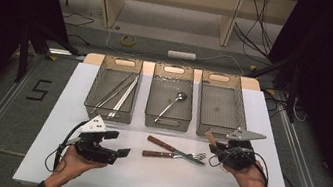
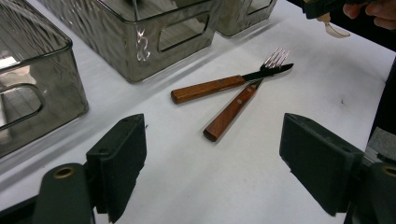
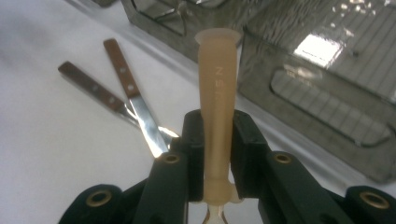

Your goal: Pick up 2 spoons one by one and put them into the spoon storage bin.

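High view: three clear bins along table's [image 1: 43, 155] far edge; left bin [image 1: 113, 87] holds long utensils, middle bin [image 1: 171, 96] a ladle [image 1: 171, 106], right bin [image 1: 220, 107] bare. Knife [image 1: 166, 146] and fork [image 1: 175, 155] crossed on table between grippers. Step judged: sorting cutlery into bins.

Left gripper view: left gripper [image 2: 212, 163] jaws wide apart, nothing between, facing knife and fork.

Right gripper view: right gripper [image 3: 217, 149] clenched on tan plastic handle [image 3: 217, 93], just before right bin. Next likely: carry over bin, release.

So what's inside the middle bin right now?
The middle bin holds one metal ladle, bowl toward the far end. Its tinted near wall partly blurs the handle tip; nothing else shows inside.
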Demonstrator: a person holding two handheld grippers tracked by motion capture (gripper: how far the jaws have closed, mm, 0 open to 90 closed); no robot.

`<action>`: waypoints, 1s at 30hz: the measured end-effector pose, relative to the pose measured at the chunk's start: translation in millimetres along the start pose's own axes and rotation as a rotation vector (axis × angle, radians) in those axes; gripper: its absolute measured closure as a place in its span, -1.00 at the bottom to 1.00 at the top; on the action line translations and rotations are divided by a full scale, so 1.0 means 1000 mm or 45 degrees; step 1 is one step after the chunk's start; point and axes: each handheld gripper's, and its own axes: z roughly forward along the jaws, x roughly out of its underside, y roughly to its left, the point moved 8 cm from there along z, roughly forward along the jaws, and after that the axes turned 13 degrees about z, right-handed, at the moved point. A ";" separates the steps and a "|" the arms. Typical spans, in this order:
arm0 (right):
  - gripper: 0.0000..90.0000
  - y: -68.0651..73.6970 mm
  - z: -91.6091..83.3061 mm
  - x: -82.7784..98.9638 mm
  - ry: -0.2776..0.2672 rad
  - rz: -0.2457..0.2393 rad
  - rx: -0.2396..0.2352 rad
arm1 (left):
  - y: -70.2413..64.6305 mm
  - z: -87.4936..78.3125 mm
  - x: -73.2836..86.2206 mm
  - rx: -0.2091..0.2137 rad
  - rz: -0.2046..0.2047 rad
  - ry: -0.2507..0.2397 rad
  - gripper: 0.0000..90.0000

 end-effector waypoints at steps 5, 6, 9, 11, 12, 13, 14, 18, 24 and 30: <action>0.73 0.010 0.006 -0.022 -0.045 -0.002 -0.051 | 0.001 -0.001 0.000 -0.002 -0.004 -0.011 -0.50; 0.73 0.012 0.007 -0.026 -0.049 -0.004 -0.057 | 0.001 -0.001 0.000 -0.002 -0.005 -0.013 -0.50; 0.73 0.018 0.011 -0.040 -0.072 -0.009 -0.076 | 0.002 -0.003 -0.001 -0.008 -0.008 -0.021 -0.50; 0.73 0.021 0.013 -0.046 -0.079 -0.011 -0.078 | 0.003 -0.003 -0.001 -0.014 -0.009 -0.029 -0.50; 0.73 0.023 0.015 -0.050 -0.083 -0.011 -0.082 | 0.003 -0.004 -0.002 -0.018 -0.012 -0.036 -0.50; 0.73 0.024 0.016 -0.054 -0.087 -0.013 -0.087 | 0.003 -0.004 -0.002 -0.017 -0.013 -0.040 -0.50; 0.73 0.025 0.017 -0.058 -0.092 -0.013 -0.087 | 0.003 -0.005 -0.003 -0.018 -0.010 -0.043 -0.50; 0.73 0.029 0.023 -0.074 -0.110 -0.012 -0.095 | 0.004 -0.007 -0.003 -0.016 -0.015 -0.056 -0.50; 0.73 0.035 0.035 -0.093 -0.118 0.002 -0.113 | 0.005 -0.011 -0.003 -0.023 -0.017 -0.067 -0.50; 0.72 0.040 0.049 -0.111 -0.110 0.005 -0.116 | 0.004 -0.013 -0.003 -0.024 -0.014 -0.079 -0.50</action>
